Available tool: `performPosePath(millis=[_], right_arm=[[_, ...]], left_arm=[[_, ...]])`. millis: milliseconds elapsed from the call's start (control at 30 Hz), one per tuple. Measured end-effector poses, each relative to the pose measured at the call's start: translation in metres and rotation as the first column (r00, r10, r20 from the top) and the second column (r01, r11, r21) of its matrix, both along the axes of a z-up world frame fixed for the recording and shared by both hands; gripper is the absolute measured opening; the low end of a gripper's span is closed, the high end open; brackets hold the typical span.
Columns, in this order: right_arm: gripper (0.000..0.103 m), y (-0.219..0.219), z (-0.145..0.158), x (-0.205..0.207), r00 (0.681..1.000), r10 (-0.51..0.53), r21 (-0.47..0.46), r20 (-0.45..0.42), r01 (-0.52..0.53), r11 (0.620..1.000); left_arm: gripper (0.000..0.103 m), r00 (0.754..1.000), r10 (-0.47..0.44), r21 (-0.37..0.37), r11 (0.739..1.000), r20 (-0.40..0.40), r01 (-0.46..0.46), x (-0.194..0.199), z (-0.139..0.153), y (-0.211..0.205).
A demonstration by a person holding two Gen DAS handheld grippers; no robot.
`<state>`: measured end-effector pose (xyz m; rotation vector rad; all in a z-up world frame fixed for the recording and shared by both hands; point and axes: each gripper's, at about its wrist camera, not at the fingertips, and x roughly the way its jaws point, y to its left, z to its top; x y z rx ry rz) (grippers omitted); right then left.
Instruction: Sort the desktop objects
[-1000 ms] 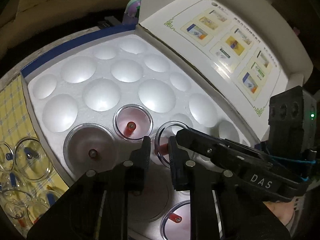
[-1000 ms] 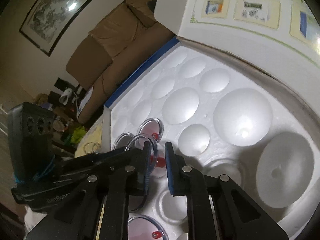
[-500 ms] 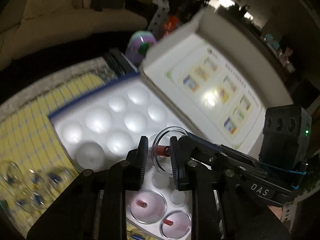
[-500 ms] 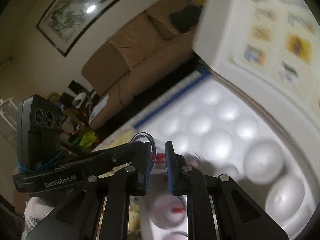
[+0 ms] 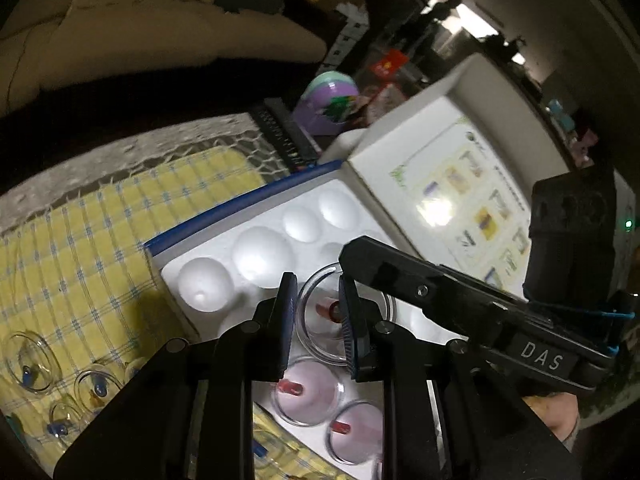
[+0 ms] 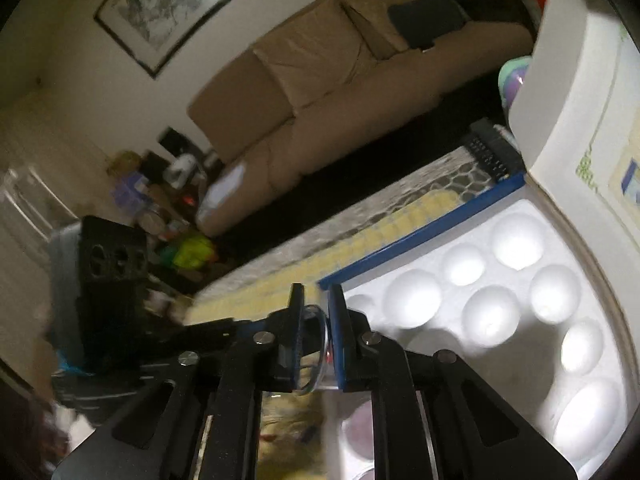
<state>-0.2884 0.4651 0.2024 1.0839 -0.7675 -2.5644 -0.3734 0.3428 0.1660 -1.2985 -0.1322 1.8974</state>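
here both grippers (image 5: pixel 318 320) (image 6: pixel 316 340) pinch one clear cup (image 5: pixel 320 312) above yellow checked cloth (image 5: pixel 80 248).

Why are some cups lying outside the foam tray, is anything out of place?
Several clear cups with blue valves lie loose on the yellow checked cloth, outside the foam tray. Most hollows there sit bare; only two red-valved cups are seated.

Bench (image 5: pixel 168 140): grey, mottled top, seen at a tilt.
Cloth (image 5: pixel 80 240): yellow with blue checks, net-edged, spread over the bench.
Box (image 5: pixel 240 208): open, blue-rimmed, on the cloth; white foam tray inside.
Cups (image 5: pixel 32 360): clear, blue-tipped, clustered on the cloth beside the box.
Remote (image 5: pixel 284 136): dark, by the box's far corner.
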Motion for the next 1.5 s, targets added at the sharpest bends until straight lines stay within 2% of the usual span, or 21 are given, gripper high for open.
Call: performPosePath(millis=[167, 433, 733, 833, 967, 1133, 1200, 1233, 1267, 1400, 1433, 1500], right_arm=[[0.011, 0.012, -0.033, -0.012, 0.999, -0.013, -0.070, 0.053, 0.017, 0.997], [0.010, 0.005, -0.050, -0.046, 0.999, -0.012, -0.199, 0.047, 0.021, 0.980], [0.011, 0.000, -0.083, -0.074, 0.998, -0.023, -0.303, 0.066, 0.042, 0.952], [0.011, 0.003, -0.092, -0.075, 0.994, -0.049, -0.249, 0.100, 0.073, 0.966], [0.011, 0.013, -0.097, -0.068, 0.988, -0.082, -0.222, 0.131, 0.110, 0.969], [0.011, 0.013, -0.087, -0.059, 0.991, -0.079, -0.144, 0.109, 0.094, 0.985], [0.013, 0.010, -0.080, -0.056, 0.993, -0.065, -0.113, 0.103, 0.077, 0.991], [0.014, 0.007, -0.077, -0.054, 0.993, -0.055, -0.087, 0.103, 0.064, 0.994], [0.020, 0.004, -0.073, -0.051, 0.993, -0.046, -0.055, 0.106, 0.052, 0.997], [0.051, -0.007, -0.060, -0.036, 0.994, -0.032, 0.059, 0.108, 0.025, 0.998], [0.054, -0.009, -0.058, -0.031, 0.993, -0.031, 0.077, 0.115, 0.022, 0.997], [0.062, -0.012, -0.055, -0.021, 0.992, -0.028, 0.099, 0.126, 0.015, 0.995]], left_arm=[[0.018, 1.000, 0.009, -0.022, 1.000, 0.013, -0.008, -0.006, -0.020, 0.002], [0.018, 0.998, 0.048, -0.066, 0.997, -0.030, -0.050, -0.025, -0.017, -0.011], [0.019, 0.995, 0.082, -0.135, 0.987, -0.054, -0.089, -0.046, -0.038, -0.020], [0.019, 0.994, 0.085, -0.145, 0.985, -0.065, -0.094, -0.047, -0.041, -0.020], [0.025, 0.992, 0.089, -0.146, 0.984, -0.084, -0.101, -0.047, -0.038, -0.023], [0.026, 0.992, 0.096, -0.147, 0.983, -0.083, -0.107, -0.043, -0.037, -0.027], [0.030, 0.992, 0.093, -0.152, 0.983, -0.086, -0.106, -0.040, -0.036, -0.028], [0.032, 0.992, 0.092, -0.157, 0.982, -0.091, -0.106, -0.037, -0.035, -0.029], [0.035, 0.991, 0.089, -0.164, 0.981, -0.099, -0.105, -0.032, -0.033, -0.030], [0.044, 0.990, 0.081, -0.171, 0.980, -0.115, -0.100, -0.015, -0.024, -0.038], [0.047, 0.990, 0.080, -0.174, 0.980, -0.118, -0.100, -0.010, -0.022, -0.041], [0.074, 0.990, 0.072, -0.193, 0.977, -0.118, -0.094, 0.002, -0.019, -0.049]])
